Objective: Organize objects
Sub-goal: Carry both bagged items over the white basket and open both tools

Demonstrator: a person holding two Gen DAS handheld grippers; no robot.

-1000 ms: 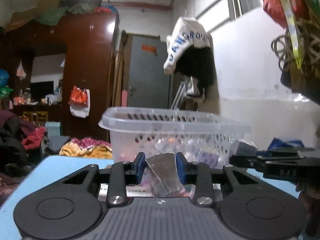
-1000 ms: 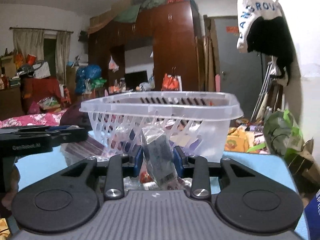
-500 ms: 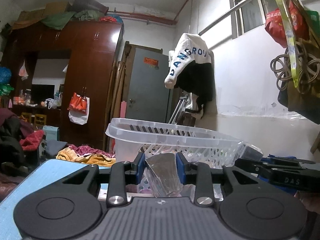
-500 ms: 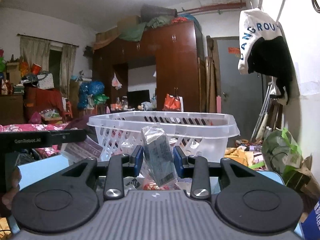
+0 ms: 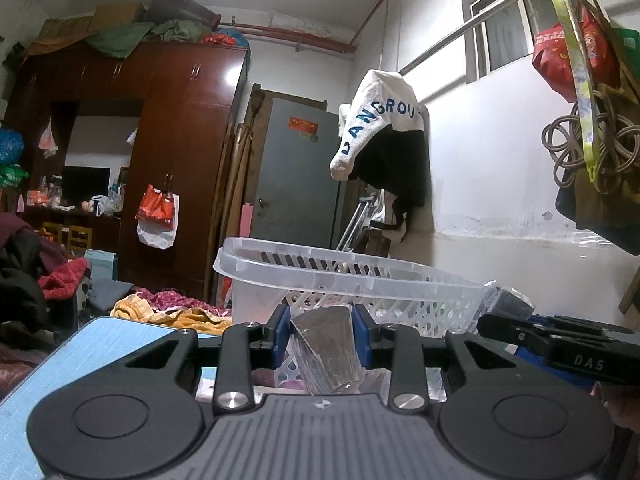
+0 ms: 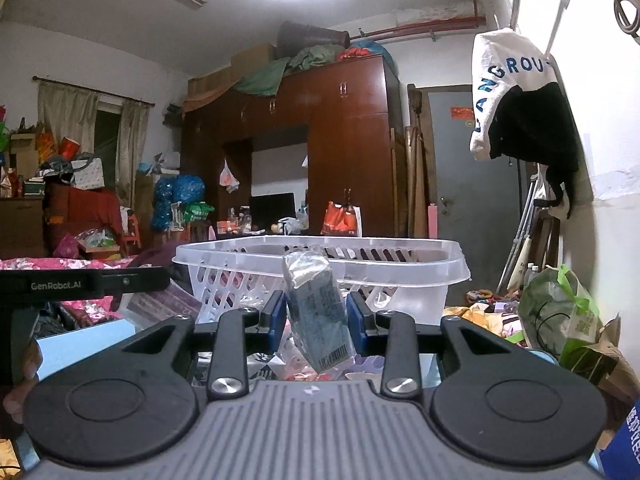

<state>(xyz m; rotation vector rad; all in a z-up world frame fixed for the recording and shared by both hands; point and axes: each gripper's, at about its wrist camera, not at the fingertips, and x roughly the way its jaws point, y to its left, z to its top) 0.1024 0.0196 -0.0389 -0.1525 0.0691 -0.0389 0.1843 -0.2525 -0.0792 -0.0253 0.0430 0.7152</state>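
Gripping crinkly silver foil packet (image 5: 324, 344), left gripper (image 5: 322, 338) clenched; right gripper (image 6: 316, 320) clamps clear-wrapped dark pack (image 6: 318, 320); translucent slotted plastic basket (image 6: 400, 258) behind.

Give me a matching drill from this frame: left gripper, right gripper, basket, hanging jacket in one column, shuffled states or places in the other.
Things:
1. left gripper
2. right gripper
3. clear plastic basket
4. white and black jacket

States or places:
A. hanging on the wall at the right
B. shut on a silvery packet
C. on the blue table, ahead of both grippers
D. shut on a dark barcoded packet

Pairs: 1-B, 2-D, 3-C, 4-A
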